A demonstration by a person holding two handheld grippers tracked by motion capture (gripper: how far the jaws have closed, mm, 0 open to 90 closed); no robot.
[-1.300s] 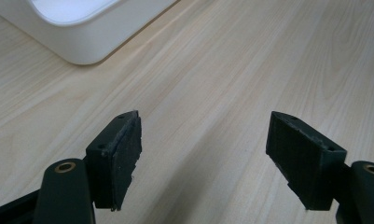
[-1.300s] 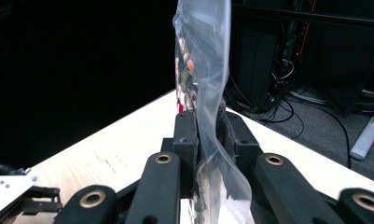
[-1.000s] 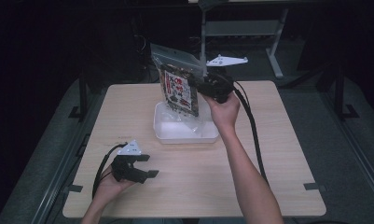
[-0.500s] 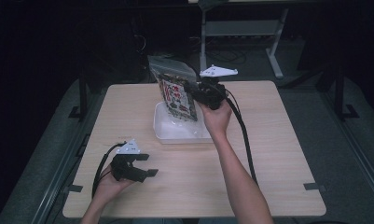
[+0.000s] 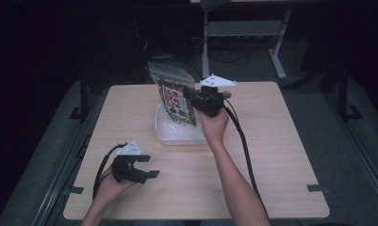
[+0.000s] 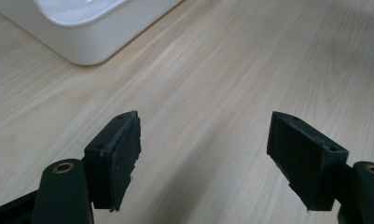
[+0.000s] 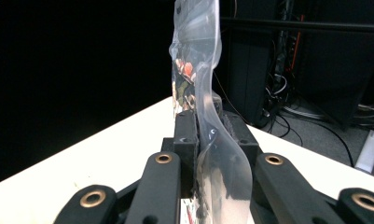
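Since a second ago the bag [image 5: 175,96] has been carried slightly toward the table's left edge by the right gripper [image 5: 196,100], while the left gripper [image 5: 146,167] has been kept where it was.

The table [image 5: 271,141] (pale wood, square) is seen from the high view with both forearms entering over its near edge. A white tray [image 5: 177,134] is set near the table's middle, somewhat toward the far edge; one of its rounded corners is also seen in the left gripper view [image 6: 82,32].

The bag, clear plastic with printed contents inside, is held upright above the tray's far part, its lower end close over the tray; whether it touches cannot be told. In the right gripper view the bag [image 7: 198,74] is seen edge-on, rising between the jaws.

The right gripper [image 7: 211,140] is clamped on the bag's side edge, jaws pressed against the film from both sides. The left gripper [image 6: 205,154] is held low near the table's near left corner, jaws spread wide with nothing between them, bare wood beneath.
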